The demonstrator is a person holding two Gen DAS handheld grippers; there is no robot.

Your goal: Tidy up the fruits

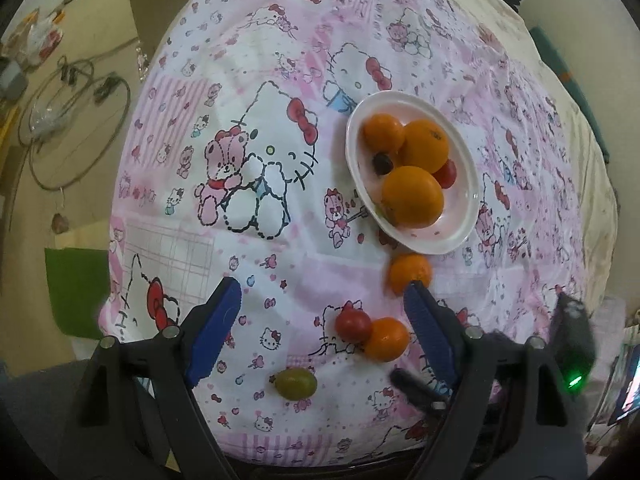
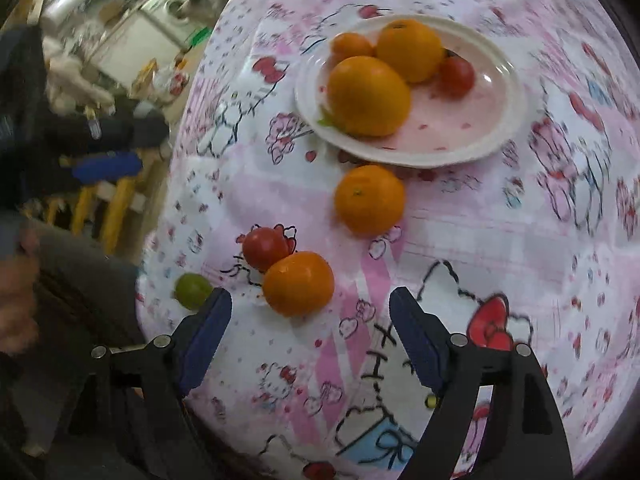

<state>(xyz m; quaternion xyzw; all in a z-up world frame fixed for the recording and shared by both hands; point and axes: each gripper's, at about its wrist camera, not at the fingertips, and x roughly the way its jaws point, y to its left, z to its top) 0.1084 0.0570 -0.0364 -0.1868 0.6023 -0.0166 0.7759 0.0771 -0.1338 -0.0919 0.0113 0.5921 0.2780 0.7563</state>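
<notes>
A white plate (image 1: pixel 468 200) (image 2: pixel 500 120) holds oranges, a red tomato (image 2: pixel 456 76) and a dark fruit (image 1: pixel 383 163). On the cloth outside it lie an orange (image 1: pixel 410 272) (image 2: pixel 369 199), a red tomato (image 1: pixel 353 323) (image 2: pixel 265 247) touching a second orange (image 1: pixel 386 339) (image 2: pixel 298 283), and a green grape (image 1: pixel 296 383) (image 2: pixel 193 290). My left gripper (image 1: pixel 322 292) is open and empty above the loose fruit. My right gripper (image 2: pixel 310 302) is open and empty, just short of the second orange. The right gripper also shows blurred in the left wrist view (image 1: pixel 570 344).
A pink Hello Kitty cloth (image 1: pixel 248 208) (image 2: pixel 480 240) covers the table. Floor with cables (image 1: pixel 76 92) and clutter lies beyond the left edge. A person's hand (image 2: pixel 16 292) and the left gripper's blue pad (image 2: pixel 108 166) show at the left.
</notes>
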